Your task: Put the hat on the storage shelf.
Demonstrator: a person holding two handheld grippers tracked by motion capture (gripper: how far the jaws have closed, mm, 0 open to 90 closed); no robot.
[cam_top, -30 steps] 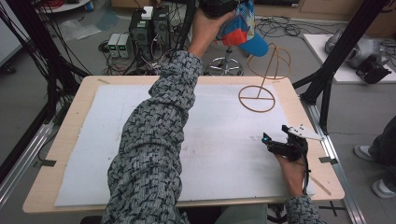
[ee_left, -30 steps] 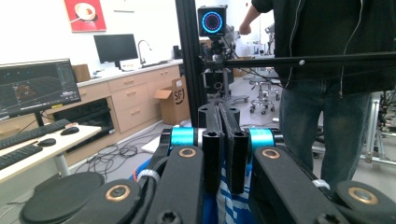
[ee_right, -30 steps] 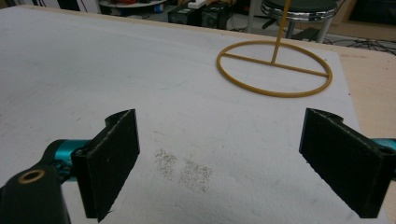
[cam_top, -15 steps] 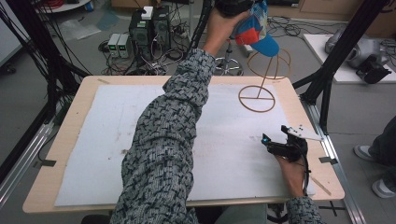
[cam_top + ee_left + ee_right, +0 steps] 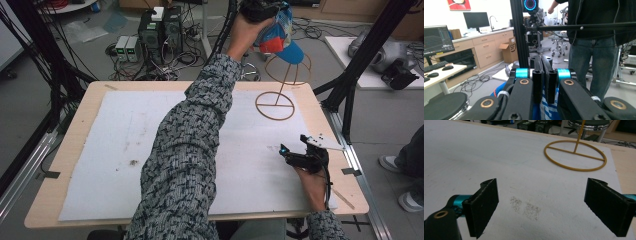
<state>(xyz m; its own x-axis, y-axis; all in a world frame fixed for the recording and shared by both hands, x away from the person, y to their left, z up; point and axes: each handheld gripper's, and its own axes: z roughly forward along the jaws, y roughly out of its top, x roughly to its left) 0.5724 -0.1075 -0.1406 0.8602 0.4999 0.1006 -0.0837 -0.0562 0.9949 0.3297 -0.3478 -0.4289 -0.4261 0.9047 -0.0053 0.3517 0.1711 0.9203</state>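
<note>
A blue, red and white fabric cap [image 5: 280, 35], pinched by the left gripper [image 5: 260, 7], was held above the yellow wire hat stand [image 5: 285, 75] near the desk's far right corner; lowering onto its hoop seemed next. The right gripper [image 5: 295, 152] lay spread, empty.

Grey floor [image 5: 90, 60], wooden cabinets [image 5: 486, 47] (monitor [image 5: 436, 40] nearby), stool [image 5: 559, 46].

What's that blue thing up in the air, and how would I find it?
Start at the wooden table and find the thin yellow wire stand at its far right corner. Just above the stand's top ring hangs a cap, pinched in the left tongs. It is the one soft, colourful thing there: blue with a red patch and white stripes.
</note>
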